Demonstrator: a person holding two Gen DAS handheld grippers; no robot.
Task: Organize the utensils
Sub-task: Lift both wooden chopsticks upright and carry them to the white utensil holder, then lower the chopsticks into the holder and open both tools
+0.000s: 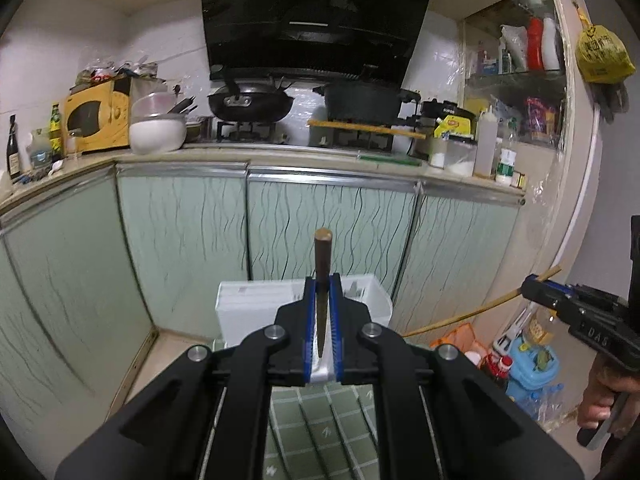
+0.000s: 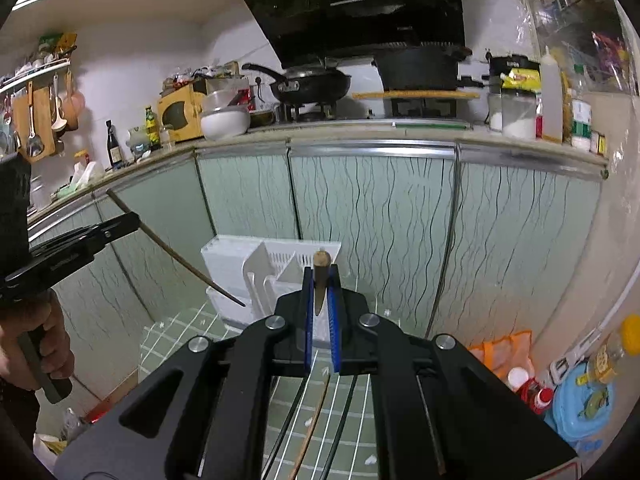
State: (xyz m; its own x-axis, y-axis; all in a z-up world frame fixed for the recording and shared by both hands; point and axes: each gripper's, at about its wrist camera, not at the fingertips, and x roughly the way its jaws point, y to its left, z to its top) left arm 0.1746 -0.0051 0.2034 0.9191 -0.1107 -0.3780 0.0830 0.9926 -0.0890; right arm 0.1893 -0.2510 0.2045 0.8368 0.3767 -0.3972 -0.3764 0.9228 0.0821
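Left wrist view takes in the pale green cabinet doors (image 1: 184, 232) across its whole width, with the black range hood (image 1: 316, 16) above them; under the hood, a wok (image 1: 250, 102) and a dark pot (image 1: 362, 100) sit on the stove.

Below the cabinets a white utensil holder (image 1: 256, 308) stands on the green tiled surface (image 1: 320, 420), directly ahead of your left gripper (image 1: 323, 280); from the right wrist view the holder (image 2: 236, 264) shows upright dividers and a slotted back wall.

Your left gripper is pressed together on a dark chopstick (image 1: 322, 256); the stick stands upright between the blue pads (image 1: 308, 320), its rounded end poking above the fingertips in front of the holder. The right wrist view shows the same gripper (image 2: 134, 220) from the side, in your left hand (image 2: 48, 344); the dark chopstick (image 2: 180, 258) slants down from it, its tip just in front of the holder's left side.

Your right gripper (image 2: 320, 276) is likewise pinching a pale chopstick (image 2: 321, 264), whose blunt end rises just past the fingertips, in line with the holder. Seen from the left wrist, that gripper (image 1: 532, 286) sits well off to the right in your right hand (image 1: 600, 396); the pale chopstick (image 1: 472, 314) angles down and leftwards, ending just right of the holder.
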